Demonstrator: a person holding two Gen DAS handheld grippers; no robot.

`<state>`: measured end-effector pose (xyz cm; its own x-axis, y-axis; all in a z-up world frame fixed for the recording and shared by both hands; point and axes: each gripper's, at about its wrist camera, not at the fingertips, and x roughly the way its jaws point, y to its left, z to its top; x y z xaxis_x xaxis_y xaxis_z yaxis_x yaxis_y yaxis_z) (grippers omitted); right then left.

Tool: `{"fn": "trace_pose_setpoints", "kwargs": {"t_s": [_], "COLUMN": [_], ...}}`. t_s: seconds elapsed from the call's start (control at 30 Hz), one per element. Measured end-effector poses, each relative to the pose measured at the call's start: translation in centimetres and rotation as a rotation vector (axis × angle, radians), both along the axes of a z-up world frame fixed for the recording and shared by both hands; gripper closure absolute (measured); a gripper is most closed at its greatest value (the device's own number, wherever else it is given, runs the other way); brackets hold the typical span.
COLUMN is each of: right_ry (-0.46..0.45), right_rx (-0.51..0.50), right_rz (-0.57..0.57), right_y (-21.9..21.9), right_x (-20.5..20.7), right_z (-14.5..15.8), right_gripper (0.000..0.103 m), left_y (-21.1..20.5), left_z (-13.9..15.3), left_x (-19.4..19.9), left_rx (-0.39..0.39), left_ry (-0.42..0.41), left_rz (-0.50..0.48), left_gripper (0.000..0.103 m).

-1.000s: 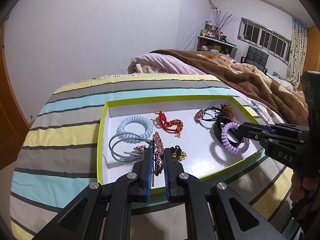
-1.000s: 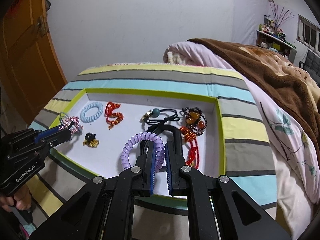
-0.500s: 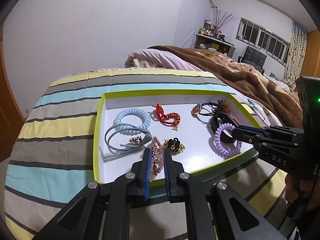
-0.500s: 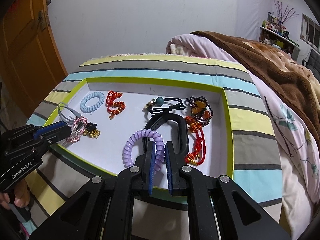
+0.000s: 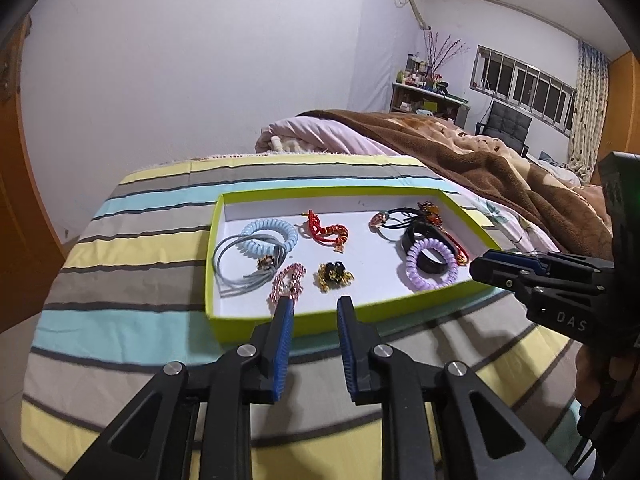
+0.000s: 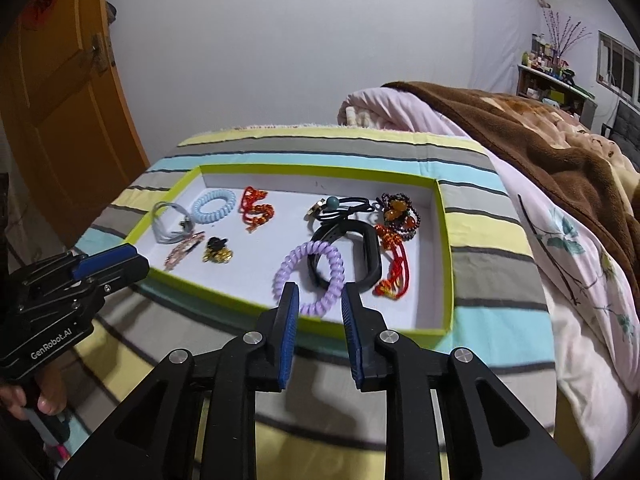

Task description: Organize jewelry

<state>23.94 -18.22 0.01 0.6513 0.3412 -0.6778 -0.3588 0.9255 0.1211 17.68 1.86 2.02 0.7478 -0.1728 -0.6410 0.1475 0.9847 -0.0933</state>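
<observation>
A lime-green tray (image 5: 256,322) (image 6: 447,256) with a white floor lies on the striped bedspread and holds several pieces of jewelry. The pink beaded hair clip (image 5: 287,282) (image 6: 181,251) lies at the tray's near left. The purple spiral band (image 5: 431,264) (image 6: 310,276) lies at the near right, over a black band (image 6: 348,258). My left gripper (image 5: 314,306) is open and empty, just outside the tray's front rim. My right gripper (image 6: 319,292) is open and empty above the front rim, by the purple band.
In the tray also lie a blue spiral band (image 5: 270,236), grey cord loops (image 5: 240,268), a red knotted bracelet (image 5: 326,234), a gold-black charm (image 5: 334,276) and dark beads (image 6: 400,212). A brown blanket (image 6: 540,132) lies to the right, an orange door (image 6: 52,92) to the left.
Both grippers have opened and drawn back toward the tray's front rim. The pink hair clip and the purple spiral band, held a second ago, now lie loose in the tray.
</observation>
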Motion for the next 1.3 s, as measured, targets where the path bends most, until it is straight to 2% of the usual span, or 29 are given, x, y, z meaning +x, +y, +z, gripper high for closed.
{"fn": "trace_pose_setpoints", "kwargs": {"t_s": [0.33,0.77,1.03,1.3], "right_ry": [-0.029,-0.11,-0.148,-0.142], "right_rx": [0.039,0.027,0.022,0.018], "right_rz": [0.001,0.016,-0.006,-0.009], "right_y": [-0.9,-1.2,-1.9,-2.3], "right_x": [-5.8,-13.5,-17.2,-18.2], "right_z": [1.2,2.6,2.4,1.8], "right_gripper": [0.08,0.08,0.08,0.08], "left_y": [-0.8,-1.7,-1.9,-2.5], "left_z": [1.3,2.0,2.6,2.3], "left_x": [-5.7,-13.5,-16.4,-17.3], "left_rx": [0.022,0.035,0.051,0.055], "left_ry": [-0.044,-0.081,-0.119,-0.115], "left_rz": [0.023,0.073,0.102,0.099], "left_gripper": [0.081,0.08,0.08,0.08]}}
